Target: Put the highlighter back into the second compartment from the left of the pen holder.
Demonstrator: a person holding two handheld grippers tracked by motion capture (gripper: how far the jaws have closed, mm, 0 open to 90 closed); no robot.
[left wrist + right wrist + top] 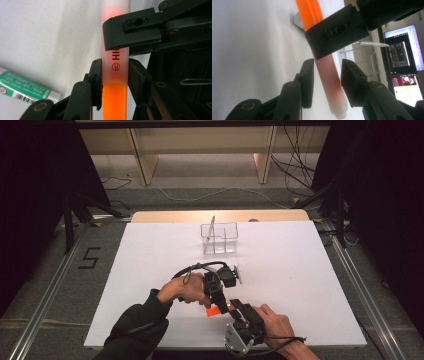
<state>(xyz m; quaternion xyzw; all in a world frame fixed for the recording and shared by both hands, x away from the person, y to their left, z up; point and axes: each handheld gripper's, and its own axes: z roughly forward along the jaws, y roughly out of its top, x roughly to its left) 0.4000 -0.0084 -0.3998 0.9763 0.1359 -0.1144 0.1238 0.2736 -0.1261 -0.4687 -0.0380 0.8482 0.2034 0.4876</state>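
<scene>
An orange highlighter [115, 102] with a frosted cap [116, 63] hangs just above the white table [280, 270] near its front edge. My left gripper [116, 82] is shut on it where the cap meets the orange barrel. In the right gripper view the cap [329, 75] runs between the jaws of my right gripper [328, 82], with a thin gap on each side. From above, the left gripper [220, 306] and the right gripper [234, 307] meet tip to tip at the orange pen [212, 311].
A green and white tube [25, 87] lies on the table beside the left gripper. A clear plastic organiser [220, 239] stands at the back middle, holding a pale pen [372, 44]. Monitors [402, 55] glow beyond the table.
</scene>
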